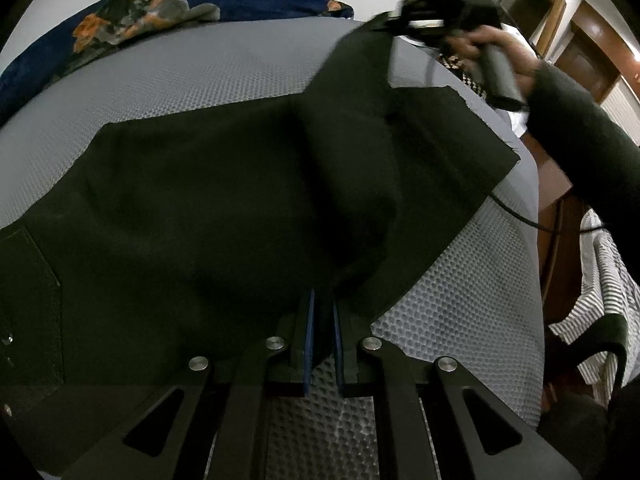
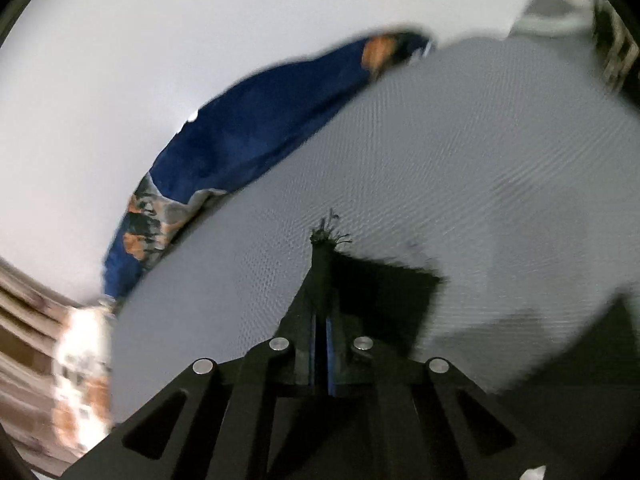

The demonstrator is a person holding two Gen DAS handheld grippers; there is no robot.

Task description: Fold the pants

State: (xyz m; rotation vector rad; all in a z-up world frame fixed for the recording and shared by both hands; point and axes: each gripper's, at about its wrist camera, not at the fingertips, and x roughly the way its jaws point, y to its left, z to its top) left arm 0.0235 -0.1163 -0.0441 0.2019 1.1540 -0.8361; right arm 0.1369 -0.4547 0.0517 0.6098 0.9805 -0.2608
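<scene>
Left gripper (image 1: 323, 312): black linkage arms with triangular cut-outs, four round silver pins (image 1: 276, 343) showing, blue pads lining the inner finger faces. Right gripper (image 2: 322, 276) is showing the same build: black frame, silver pins, blue pads. Right hand (image 1: 486, 46): bare skin, blurred, wearing a dark sleeve (image 1: 576, 120); a black cable (image 1: 520, 216) is trailing beneath it.

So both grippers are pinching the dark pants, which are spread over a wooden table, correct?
Not quite. Both the left gripper and right gripper pinch the dark pants, but the left wrist view shows them on a grey textured mattress, not a wooden table.
</scene>
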